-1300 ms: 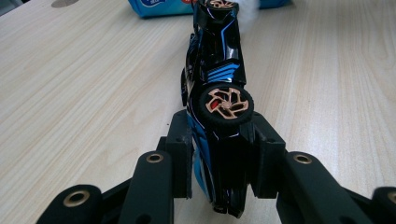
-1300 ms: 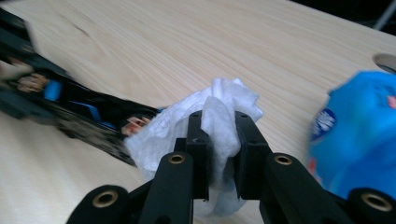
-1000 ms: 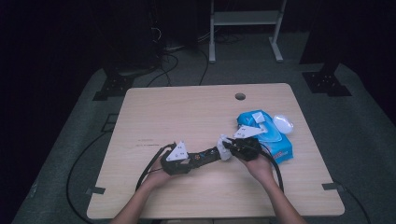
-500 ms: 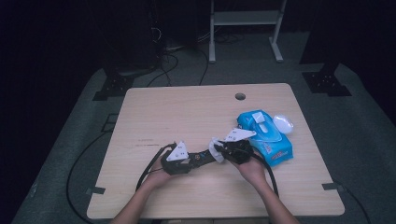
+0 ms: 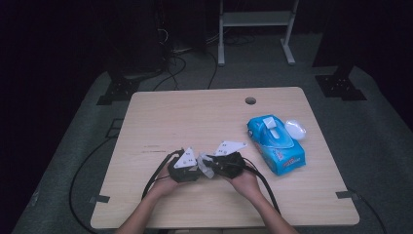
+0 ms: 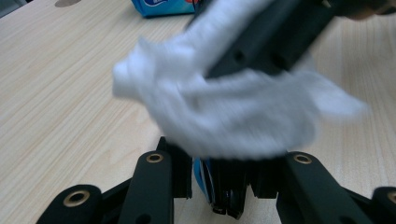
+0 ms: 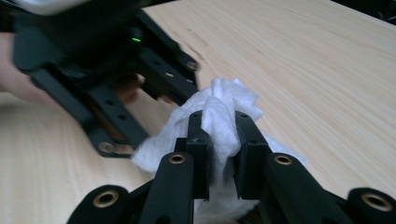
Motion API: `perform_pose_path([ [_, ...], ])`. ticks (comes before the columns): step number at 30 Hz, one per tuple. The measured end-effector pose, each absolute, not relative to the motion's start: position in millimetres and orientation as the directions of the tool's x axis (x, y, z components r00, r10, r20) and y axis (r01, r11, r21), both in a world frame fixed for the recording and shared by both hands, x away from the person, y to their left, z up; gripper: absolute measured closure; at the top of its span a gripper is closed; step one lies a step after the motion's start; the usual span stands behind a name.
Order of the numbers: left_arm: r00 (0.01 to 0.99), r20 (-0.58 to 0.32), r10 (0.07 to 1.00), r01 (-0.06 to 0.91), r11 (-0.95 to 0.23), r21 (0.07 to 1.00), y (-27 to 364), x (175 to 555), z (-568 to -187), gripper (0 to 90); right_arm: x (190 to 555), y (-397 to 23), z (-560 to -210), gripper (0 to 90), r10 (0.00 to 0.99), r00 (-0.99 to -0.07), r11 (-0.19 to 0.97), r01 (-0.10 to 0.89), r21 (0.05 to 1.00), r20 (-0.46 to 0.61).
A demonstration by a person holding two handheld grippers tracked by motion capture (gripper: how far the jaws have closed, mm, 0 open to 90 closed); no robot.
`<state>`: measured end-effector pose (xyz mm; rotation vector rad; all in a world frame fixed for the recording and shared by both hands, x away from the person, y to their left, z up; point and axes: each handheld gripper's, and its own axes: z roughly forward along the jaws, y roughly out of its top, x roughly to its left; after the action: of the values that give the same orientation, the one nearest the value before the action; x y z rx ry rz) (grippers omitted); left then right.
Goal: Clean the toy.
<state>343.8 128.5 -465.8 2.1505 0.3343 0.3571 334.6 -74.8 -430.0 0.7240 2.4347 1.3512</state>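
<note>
Right gripper view: the right gripper [image 7: 218, 154] is clamped on a white wet wipe [image 7: 224, 123], its jaws narrow with tissue bunched between them. That wipe lies against the left gripper [image 5: 187, 168], whose jaws are closed down on something thin and dark with a blue edge. Beyond stands the blue wipes pack [image 5: 275, 144] on the table [image 5: 195, 117].

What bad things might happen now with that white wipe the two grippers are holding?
The right gripper pinches only a bunched fold of the white wipe, so it might slip out. The left gripper sits very close, so the two could bump. The wipes pack lies near the table's right edge and might get knocked.
</note>
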Motion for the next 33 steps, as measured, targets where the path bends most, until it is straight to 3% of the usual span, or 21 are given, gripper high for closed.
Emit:
perform_pose_path([
  [10, 0.922, 0.13, 0.364, 0.103, -0.555, 0.826, 128.7, 344.4, -466.2, 66.3, 345.4, -122.7, -428.1, 78.2, 0.659, -0.752, 0.418, 0.347, 0.84, -0.018],
  [23, 0.922, 0.134, 0.364, 0.1, -0.557, 0.825, 129.1, 344.3, -466.2, 66.4, 344.6, -143.3, -430.7, 78.2, 0.697, -0.717, 0.388, 0.365, 0.846, -0.01],
  [33, 0.921, 0.124, 0.369, 0.109, -0.549, 0.829, 129.5, 344.6, -466.7, 66.4, 337.1, -118.8, -428.9, 78.1, 0.641, -0.765, 0.444, 0.311, 0.84, -0.055],
])
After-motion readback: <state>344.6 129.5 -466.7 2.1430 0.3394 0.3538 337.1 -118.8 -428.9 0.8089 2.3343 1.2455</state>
